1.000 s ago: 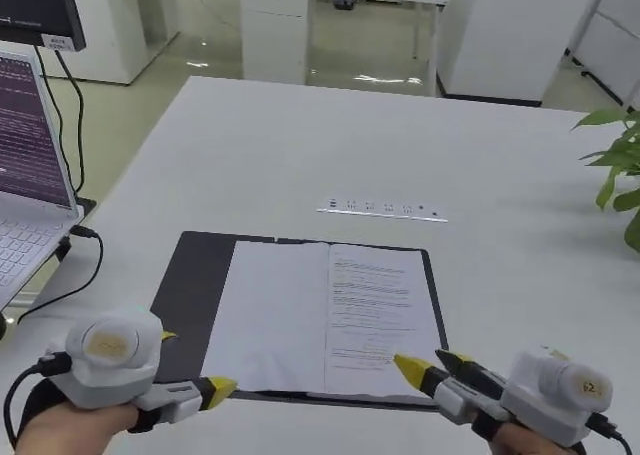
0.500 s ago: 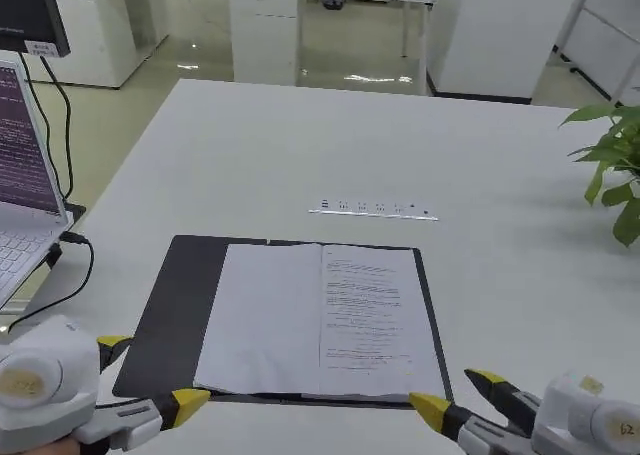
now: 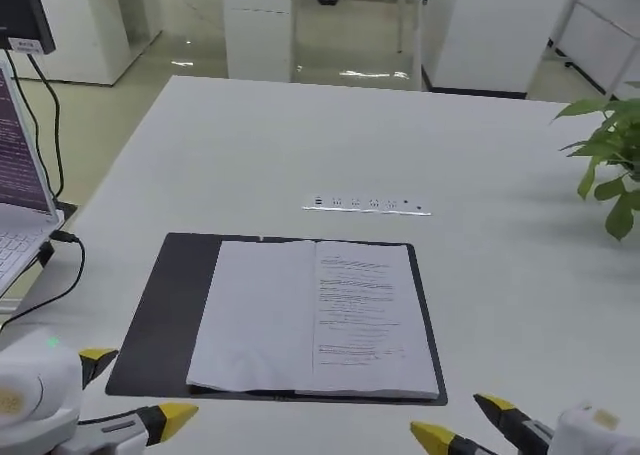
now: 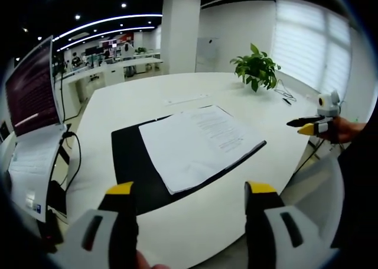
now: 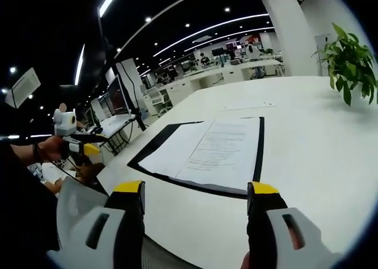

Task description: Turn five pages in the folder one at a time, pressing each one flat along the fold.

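Note:
A black folder point(image 3: 165, 315) lies open on the white table, with a blank white page point(image 3: 255, 310) on its left half and a printed page point(image 3: 360, 315) on its right. The folder point(image 4: 133, 162) also lies ahead in the left gripper view, and the folder point(image 5: 260, 148) ahead in the right gripper view. My left gripper point(image 3: 135, 390) hovers open off the folder's near left corner, nothing between its yellow tips. My right gripper point(image 3: 465, 420) hovers open just off the near right corner, holding nothing. Neither touches the pages.
A laptop point(image 3: 15, 175) with a black cable point(image 3: 60, 275) sits at the table's left edge. A flush socket strip point(image 3: 365, 206) lies beyond the folder. A potted plant point(image 3: 605, 165) stands at the right edge. Bare tabletop point(image 3: 520, 295) surrounds the folder.
Both grippers have drawn back toward me, away from the folder's near edge, and sit lower in the head view. The head camera has shifted. The pages lie as before.

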The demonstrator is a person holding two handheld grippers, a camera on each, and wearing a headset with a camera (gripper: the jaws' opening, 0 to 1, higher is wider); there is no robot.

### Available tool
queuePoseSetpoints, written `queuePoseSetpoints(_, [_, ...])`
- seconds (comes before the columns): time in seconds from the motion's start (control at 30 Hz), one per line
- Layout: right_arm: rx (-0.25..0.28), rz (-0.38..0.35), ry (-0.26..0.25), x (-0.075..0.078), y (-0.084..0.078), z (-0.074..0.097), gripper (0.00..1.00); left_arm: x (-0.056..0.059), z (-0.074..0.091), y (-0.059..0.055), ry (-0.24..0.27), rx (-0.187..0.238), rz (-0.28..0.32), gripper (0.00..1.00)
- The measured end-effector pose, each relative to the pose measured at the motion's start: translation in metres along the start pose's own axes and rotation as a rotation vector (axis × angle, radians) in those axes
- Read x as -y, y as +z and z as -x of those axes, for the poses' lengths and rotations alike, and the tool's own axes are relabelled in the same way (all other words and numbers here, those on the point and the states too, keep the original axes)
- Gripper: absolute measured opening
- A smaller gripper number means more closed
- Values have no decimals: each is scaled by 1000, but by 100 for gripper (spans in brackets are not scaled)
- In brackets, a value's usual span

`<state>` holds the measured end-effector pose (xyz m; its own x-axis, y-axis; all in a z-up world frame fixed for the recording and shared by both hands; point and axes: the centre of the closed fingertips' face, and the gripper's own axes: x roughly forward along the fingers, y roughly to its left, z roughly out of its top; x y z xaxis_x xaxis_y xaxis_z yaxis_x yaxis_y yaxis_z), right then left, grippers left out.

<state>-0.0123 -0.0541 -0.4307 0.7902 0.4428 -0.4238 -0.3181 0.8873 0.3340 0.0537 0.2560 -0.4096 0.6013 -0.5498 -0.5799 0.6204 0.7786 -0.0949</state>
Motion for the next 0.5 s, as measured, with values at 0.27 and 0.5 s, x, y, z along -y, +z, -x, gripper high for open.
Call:
queuePoseSetpoints(0.27, [-3,-19,7,1,-2,1,71,14,-12,2,-38,-20,-23,72])
queuePoseSetpoints(0.5, [5,-50,12,3,-4,5,72,29,-23,9,-86,-36,-51,71])
